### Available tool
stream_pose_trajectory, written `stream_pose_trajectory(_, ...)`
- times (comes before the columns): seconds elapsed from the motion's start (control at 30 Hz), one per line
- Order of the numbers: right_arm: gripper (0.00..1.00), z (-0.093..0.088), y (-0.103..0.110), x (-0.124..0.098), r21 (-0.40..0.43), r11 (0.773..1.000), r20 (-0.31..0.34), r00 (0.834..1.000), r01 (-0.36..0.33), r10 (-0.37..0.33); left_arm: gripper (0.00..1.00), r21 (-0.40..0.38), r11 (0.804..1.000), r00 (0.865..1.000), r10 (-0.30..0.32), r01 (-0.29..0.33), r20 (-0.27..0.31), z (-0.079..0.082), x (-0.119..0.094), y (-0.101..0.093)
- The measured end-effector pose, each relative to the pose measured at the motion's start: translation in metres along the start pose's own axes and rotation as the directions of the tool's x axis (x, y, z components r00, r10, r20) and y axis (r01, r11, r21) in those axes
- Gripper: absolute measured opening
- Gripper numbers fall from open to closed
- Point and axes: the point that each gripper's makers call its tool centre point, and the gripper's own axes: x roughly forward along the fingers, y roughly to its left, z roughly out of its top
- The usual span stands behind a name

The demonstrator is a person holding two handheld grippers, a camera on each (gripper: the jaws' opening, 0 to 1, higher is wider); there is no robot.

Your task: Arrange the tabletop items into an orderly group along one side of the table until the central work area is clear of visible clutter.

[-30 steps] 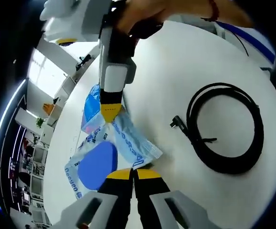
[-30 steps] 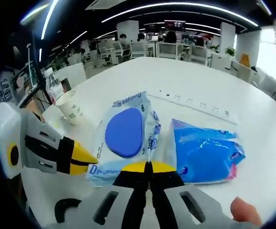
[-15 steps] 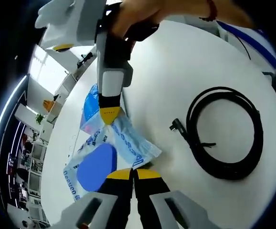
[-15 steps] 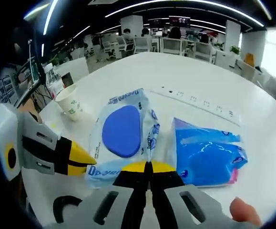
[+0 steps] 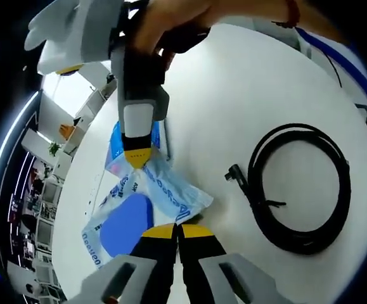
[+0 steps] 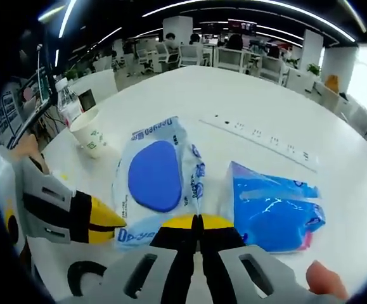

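The clear packet with the dark blue oval [image 6: 154,183] carries blue printed lettering along its borders; in the right gripper view it reads approximately "Deeyeo" at the top edge, with the same word partly visible at the lower edge. Printing on the blue packet [image 6: 275,215] is too small to read.

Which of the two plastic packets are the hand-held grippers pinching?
The clear packet with the blue oval, not the all-blue packet beside it.
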Motion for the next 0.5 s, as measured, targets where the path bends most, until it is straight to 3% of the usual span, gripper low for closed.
stream_pose_trajectory(0.5, 0.0, 0.0035, -0.003, 0.0042, -0.033, 0.999, -0.033, 0.999, 0.026, -0.027, 0.0, -0.076, 0.997, 1.0, -0.005, 0.005, -0.005, 0.0055, 0.0022, -0.0017)
